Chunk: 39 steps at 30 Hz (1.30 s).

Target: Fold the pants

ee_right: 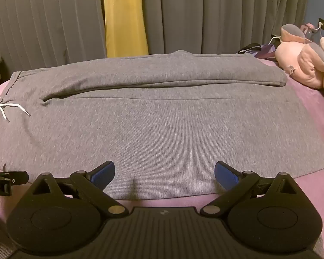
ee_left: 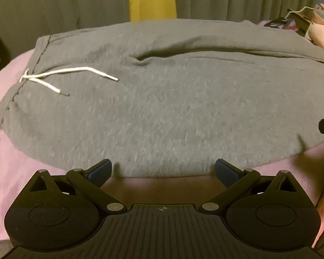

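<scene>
Pants (ee_right: 162,125) lie flat on the bed (ee_right: 313,99), long axis running side to side along its near edge, waistband with white drawstring (ee_left: 60,77) toward the left edge, legs toward the right. Left gripper (ee_left: 163,170) and right gripper (ee_right: 164,172) both hover at the near hem, fingers (ee_right: 225,173) spread fully wide, holding nothing. Left sits nearer the waistband, right nearer the leg ends; judged next move: pinch the near edge.

pants (ee_right: 162,118) flat on bed (ee_right: 308,190), waist + drawstring (ee_right: 10,108) at left, legs run right. curtains (ee_right: 205,15) behind bed. plush toy (ee_right: 302,69) far right corner. both claws at near edge, left claw (ee_left: 163,171) left of right claw (ee_right: 164,173).
</scene>
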Motion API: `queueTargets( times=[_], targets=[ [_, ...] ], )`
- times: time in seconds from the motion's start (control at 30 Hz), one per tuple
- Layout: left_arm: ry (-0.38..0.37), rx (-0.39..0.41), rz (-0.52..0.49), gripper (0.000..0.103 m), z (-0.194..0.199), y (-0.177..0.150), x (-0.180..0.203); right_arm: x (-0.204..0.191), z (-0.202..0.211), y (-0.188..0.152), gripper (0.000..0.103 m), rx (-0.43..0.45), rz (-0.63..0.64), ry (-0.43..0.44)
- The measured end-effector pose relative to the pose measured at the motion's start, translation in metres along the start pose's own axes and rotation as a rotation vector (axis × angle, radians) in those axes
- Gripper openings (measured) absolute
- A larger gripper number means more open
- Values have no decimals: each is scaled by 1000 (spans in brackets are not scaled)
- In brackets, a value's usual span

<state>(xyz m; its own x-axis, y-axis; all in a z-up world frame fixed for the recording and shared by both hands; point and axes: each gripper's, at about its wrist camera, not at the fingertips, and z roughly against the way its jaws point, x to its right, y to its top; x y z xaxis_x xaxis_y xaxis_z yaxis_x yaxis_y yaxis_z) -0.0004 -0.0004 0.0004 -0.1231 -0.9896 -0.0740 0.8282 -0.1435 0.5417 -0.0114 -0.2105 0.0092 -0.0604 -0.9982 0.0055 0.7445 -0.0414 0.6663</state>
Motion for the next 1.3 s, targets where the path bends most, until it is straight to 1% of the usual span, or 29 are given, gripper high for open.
queueTargets(
  times=[0.13, 0.17, 0.2, 0.23, 0.33, 0.43, 0.57, 1.3],
  targets=[
    [3, 25, -21, 103, 4, -3, 7, -1, 0, 0, 99, -2, 2, -2],
    [-8, 24, 1, 103, 1, -8, 1, -1, 0, 0, 99, -1, 3, -2],
    [-6, 21, 2, 103, 2, -9, 2, -1, -1, 0, 99, -1, 4, -2],
    [-11, -5, 10, 103, -1, -3, 0, -1, -1, 0, 99, -1, 4, -1],
    [-4, -2, 24, 103, 1, -6, 0, -1, -2, 0, 99, -1, 3, -1],
    [-17, -17, 38, 103, -1, -2, -4, 2, -1, 0, 99, -1, -2, 0],
    [-23, -20, 46, 103, -1, -3, -5, -2, -1, -1, 99, 0, 5, -6],
    [-35, -34, 65, 103, -4, -2, -7, -2, -1, -1, 99, 0, 3, -6]
  ],
)
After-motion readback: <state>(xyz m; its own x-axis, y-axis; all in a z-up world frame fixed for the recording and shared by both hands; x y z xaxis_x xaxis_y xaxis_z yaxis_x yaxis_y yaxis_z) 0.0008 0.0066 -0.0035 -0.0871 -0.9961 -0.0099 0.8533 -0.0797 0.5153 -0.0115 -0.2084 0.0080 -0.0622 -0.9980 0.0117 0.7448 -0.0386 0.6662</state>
